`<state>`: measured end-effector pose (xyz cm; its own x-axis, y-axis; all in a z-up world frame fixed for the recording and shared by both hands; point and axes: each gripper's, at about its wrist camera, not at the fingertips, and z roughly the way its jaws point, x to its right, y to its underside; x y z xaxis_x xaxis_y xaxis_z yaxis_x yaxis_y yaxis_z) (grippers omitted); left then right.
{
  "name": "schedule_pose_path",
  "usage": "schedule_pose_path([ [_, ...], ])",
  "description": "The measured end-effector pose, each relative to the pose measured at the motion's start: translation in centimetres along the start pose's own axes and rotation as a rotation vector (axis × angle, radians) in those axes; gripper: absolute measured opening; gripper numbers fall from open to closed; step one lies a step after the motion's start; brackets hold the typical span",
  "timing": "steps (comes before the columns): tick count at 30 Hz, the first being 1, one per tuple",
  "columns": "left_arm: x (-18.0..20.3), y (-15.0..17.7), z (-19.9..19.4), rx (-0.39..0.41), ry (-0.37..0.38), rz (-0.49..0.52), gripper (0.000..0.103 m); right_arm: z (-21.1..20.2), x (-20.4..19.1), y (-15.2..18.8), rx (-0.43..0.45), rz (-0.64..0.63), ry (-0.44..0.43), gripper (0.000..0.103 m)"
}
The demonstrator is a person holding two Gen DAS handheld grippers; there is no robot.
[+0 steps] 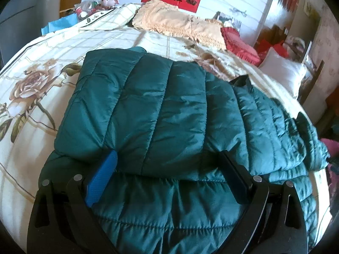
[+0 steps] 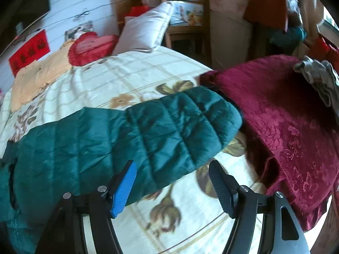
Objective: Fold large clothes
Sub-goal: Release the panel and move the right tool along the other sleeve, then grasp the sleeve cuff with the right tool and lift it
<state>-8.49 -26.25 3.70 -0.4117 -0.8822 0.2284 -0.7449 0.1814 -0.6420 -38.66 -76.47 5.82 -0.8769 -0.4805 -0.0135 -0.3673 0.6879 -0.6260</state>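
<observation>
Teal quilted jacket (image 1: 152,110) fills the centre of my left wrist view, spread on the bed (image 1: 38,97), one panel folded over onto the lower layer. My left hand-held gripper (image 1: 167,165) sits at lower centre, fingers wide apart, resting on the padded fabric at the fold's near edge, nothing clamped. In the right wrist view a sleeve (image 2: 182,127) reaches toward centre right, its cuff just beside a dark red blanket (image 2: 286,127). My right hand-held gripper (image 2: 171,173) is parted too, blue pad (image 2: 124,188) against the sleeve's lower edge, black finger (image 2: 220,184) over bare sheet. White pillow (image 2: 144,31) upper centre.
</observation>
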Motion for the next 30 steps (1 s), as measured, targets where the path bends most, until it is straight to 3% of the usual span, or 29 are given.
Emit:
schedule_pose_path([
  [16, -2.6, -0.1, -1.5, 0.073, 0.175, -0.16, 0.096, 4.5, 6.1, -2.1, -0.035, 0.255, -0.006, 0.07],
  [27, -3.6, 0.2, -2.2, 0.113, 0.208, -0.205, 0.096, 6.7, 5.7, -3.7, -0.009, 0.265, -0.014, 0.07],
  [29, -3.8, 0.2, -2.3, 0.121, 0.213, -0.217, 0.096, 6.7, 5.4, -3.8, -0.001, 0.248, -0.005, 0.054],
  [30, -3.8, 0.2, -2.4, 0.125, 0.211, -0.22, 0.096, 6.7, 5.4, -3.9, 0.005, 0.252, -0.01, 0.041],
])
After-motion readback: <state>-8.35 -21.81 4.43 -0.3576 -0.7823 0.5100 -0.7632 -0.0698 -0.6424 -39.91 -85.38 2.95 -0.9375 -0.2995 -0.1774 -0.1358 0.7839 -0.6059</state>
